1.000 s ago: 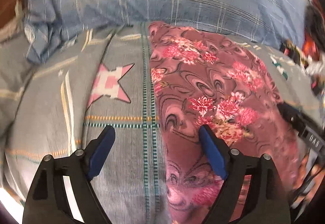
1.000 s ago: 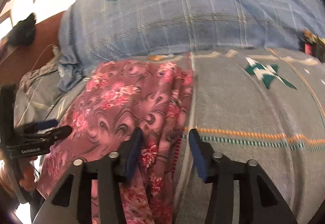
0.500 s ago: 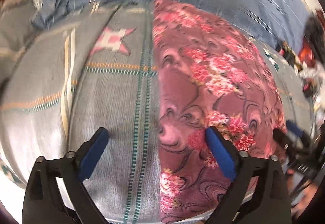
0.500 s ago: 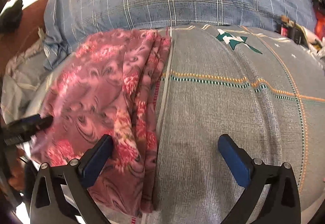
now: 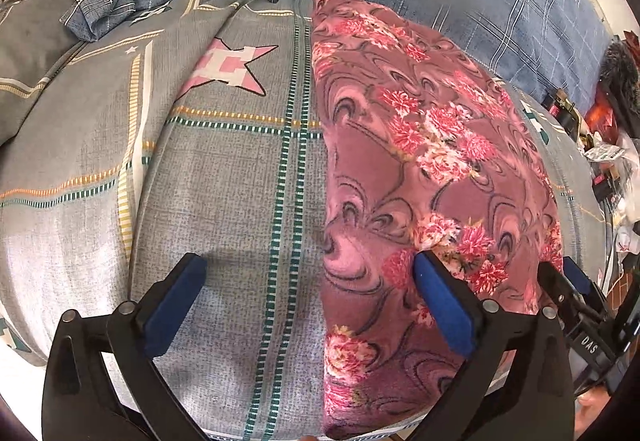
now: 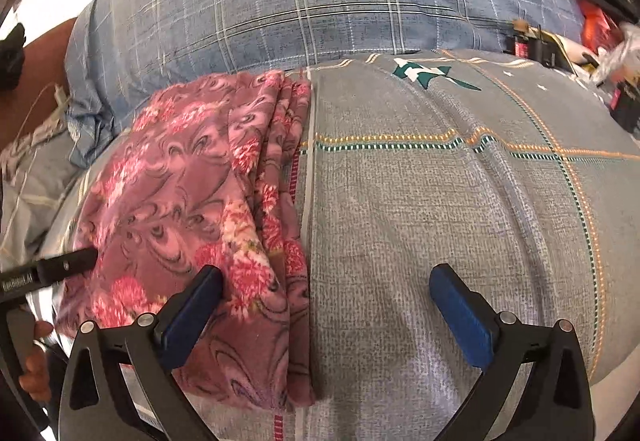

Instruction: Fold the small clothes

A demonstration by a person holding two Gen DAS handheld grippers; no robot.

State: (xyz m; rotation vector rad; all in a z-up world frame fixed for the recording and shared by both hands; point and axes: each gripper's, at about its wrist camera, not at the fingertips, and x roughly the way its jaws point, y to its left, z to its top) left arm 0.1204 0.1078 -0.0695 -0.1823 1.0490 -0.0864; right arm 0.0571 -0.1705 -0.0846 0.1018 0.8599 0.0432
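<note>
On the grey bedspread [image 5: 224,201], the left gripper [image 5: 308,293] stands wide, empty, its right pad over the folded floral cloth [image 5: 420,169] at two o'clock. At the cloth's four o'clock, the right gripper [image 6: 326,301] gapes equally wide, having just opened, gripping nothing.

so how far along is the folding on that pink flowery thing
Done: the pink floral garment lies folded lengthwise into a long strip on the grey bedsheet, layered edges stacked along one side. In hand: nothing. The left gripper and right gripper have just been opening and stand wide, each with one pad over the cloth, neither pinching it. Left: probably a crosswise fold to shorten the strip, though that is a guess.
</note>
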